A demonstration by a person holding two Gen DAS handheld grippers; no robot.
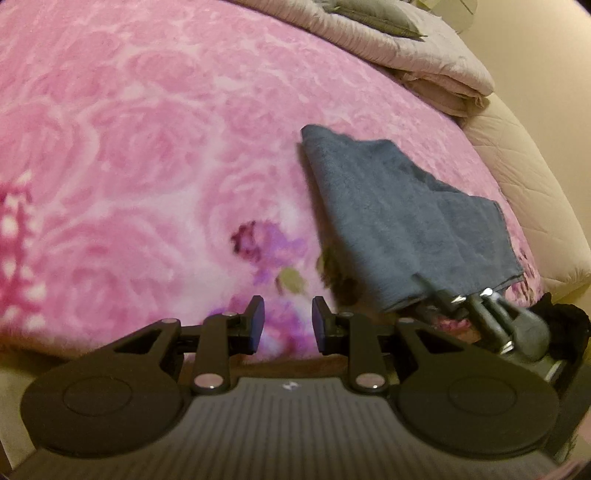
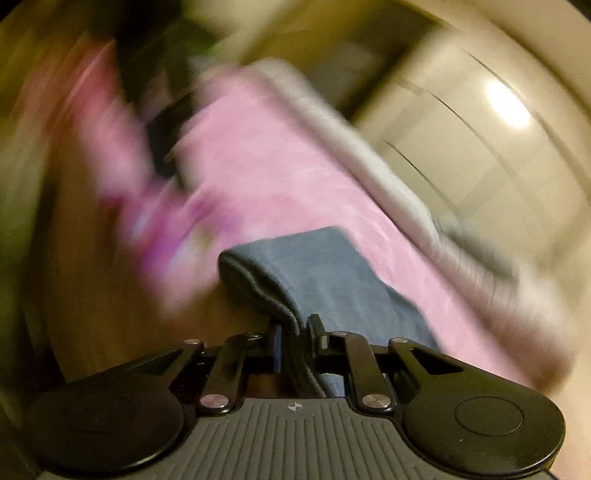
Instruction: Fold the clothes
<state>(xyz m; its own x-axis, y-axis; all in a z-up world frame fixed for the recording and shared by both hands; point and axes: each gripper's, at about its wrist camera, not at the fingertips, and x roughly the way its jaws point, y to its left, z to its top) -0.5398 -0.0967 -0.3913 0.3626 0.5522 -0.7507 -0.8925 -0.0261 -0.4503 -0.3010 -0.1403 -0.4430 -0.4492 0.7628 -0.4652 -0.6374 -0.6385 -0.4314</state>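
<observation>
A folded grey-blue cloth [image 1: 391, 218] lies on the pink floral blanket [image 1: 147, 147] to the right of my left gripper [image 1: 288, 319], which is open and empty above the blanket. My right gripper [image 1: 458, 299] shows in the left wrist view at the cloth's near corner. In the right wrist view, which is blurred, my right gripper [image 2: 295, 332] is shut on the hem of the grey-blue cloth [image 2: 325, 273], which stretches away over the blanket.
A folded pale quilt [image 1: 424, 51] with a grey cushion [image 1: 376, 14] on it lies at the blanket's far right. The beige mattress edge [image 1: 524, 166] runs along the right. A dark item [image 1: 565, 317] sits by the right gripper.
</observation>
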